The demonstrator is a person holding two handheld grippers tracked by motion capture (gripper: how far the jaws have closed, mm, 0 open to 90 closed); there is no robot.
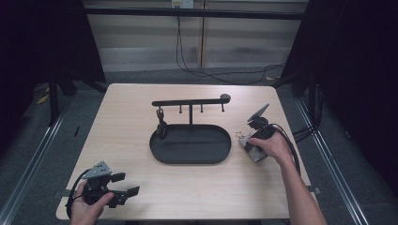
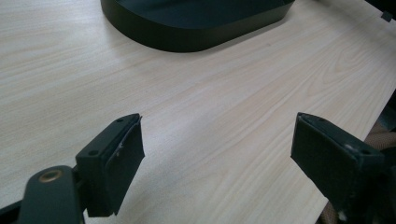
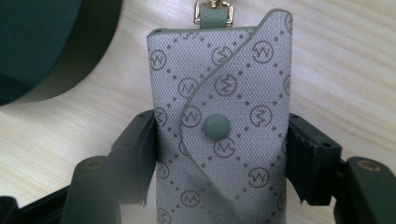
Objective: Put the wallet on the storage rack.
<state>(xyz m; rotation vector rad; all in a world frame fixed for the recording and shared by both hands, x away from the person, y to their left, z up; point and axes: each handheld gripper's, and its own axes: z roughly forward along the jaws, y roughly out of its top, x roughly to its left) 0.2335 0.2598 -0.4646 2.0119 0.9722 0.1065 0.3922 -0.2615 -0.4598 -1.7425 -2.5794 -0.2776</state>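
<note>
A grey key case (image 3: 219,140) with a monogram print, a snap button and a gold clasp lies on the wooden table, right of the black oval tray (image 1: 190,161). My right gripper (image 3: 222,123) is shut on it, one pad pressing on each long side. In the high view the key case (image 1: 251,151) peeks out under the right gripper (image 1: 252,144) and the hand that holds it. My left gripper (image 1: 127,183) rests at the table's near left corner. In its own view the left gripper (image 2: 219,126) is open, with bare wood between the jaws.
A black rack (image 1: 190,101) with several hooks rises from the tray's back edge; a dark item (image 1: 161,126) hangs from its left hook. The tray's wall (image 2: 187,35) lies ahead of the left gripper. The tray's edge (image 3: 46,56) is close to the case.
</note>
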